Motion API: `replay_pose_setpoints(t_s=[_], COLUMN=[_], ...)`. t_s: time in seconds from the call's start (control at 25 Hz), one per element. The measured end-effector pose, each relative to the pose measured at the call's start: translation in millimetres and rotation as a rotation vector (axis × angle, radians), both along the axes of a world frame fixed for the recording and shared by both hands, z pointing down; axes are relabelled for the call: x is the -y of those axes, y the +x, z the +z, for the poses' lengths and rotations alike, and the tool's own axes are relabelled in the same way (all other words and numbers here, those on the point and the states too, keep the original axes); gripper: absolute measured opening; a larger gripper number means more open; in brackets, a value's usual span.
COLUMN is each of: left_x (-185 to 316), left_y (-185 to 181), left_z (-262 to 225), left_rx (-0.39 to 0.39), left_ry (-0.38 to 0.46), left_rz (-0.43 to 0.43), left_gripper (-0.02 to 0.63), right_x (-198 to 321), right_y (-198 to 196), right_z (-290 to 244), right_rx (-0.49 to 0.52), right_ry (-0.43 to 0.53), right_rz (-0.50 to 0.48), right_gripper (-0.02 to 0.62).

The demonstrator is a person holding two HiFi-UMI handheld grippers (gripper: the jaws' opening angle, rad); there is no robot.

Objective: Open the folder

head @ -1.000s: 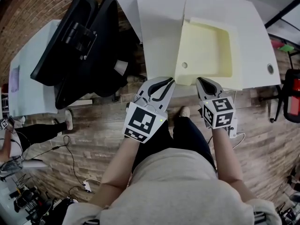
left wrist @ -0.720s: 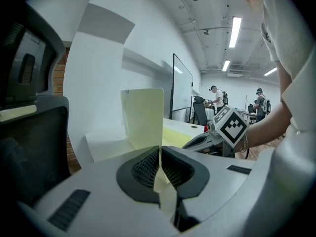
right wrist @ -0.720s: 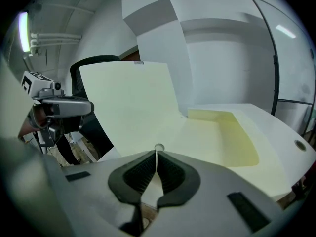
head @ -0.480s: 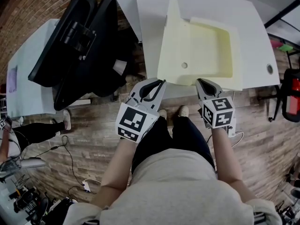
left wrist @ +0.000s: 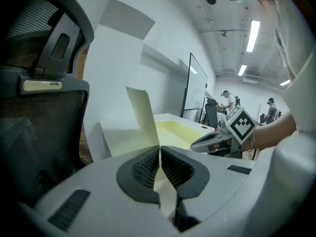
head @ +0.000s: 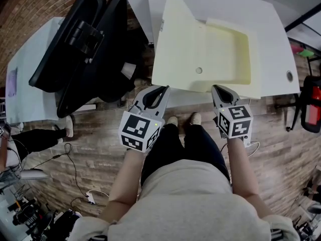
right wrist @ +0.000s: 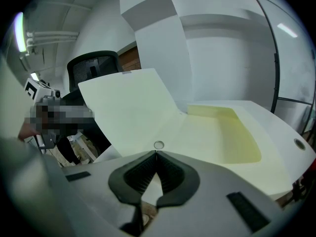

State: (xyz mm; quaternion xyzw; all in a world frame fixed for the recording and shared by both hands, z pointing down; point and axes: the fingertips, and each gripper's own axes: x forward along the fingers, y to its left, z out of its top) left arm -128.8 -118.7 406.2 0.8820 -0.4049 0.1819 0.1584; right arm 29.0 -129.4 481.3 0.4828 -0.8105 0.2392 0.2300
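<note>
From the head view: gripping with the left gripper [head: 161, 88] the near corner of the front cover [head: 175, 44], raised and tilted; pinching with the right gripper [head: 216, 88] the near edge of the folder [head: 220, 49], flat on the table [head: 273, 24] just ahead. In left gripper view: clamped tight on the thin cover, upright between the pads [left wrist: 147, 168]. In right gripper view: closed on the folder's edge, raised cover ahead to the left.
</note>
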Motion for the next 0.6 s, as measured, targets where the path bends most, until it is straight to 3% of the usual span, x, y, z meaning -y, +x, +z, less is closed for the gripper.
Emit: replay_pose_setpoints(t_s=[0.6], left_x=[7.2], left_y=[-32.0], left_z=[34.2], left_rx=[-0.077], left_ry=[-0.146], left_rz=[-0.120], left_gripper=[0.029], right_x=[-1.4], right_y=[-1.7], right_z=[1.9], right_rx=[-0.029], right_ry=[-0.001], right_rz=[-0.035], right_gripper=[0.021])
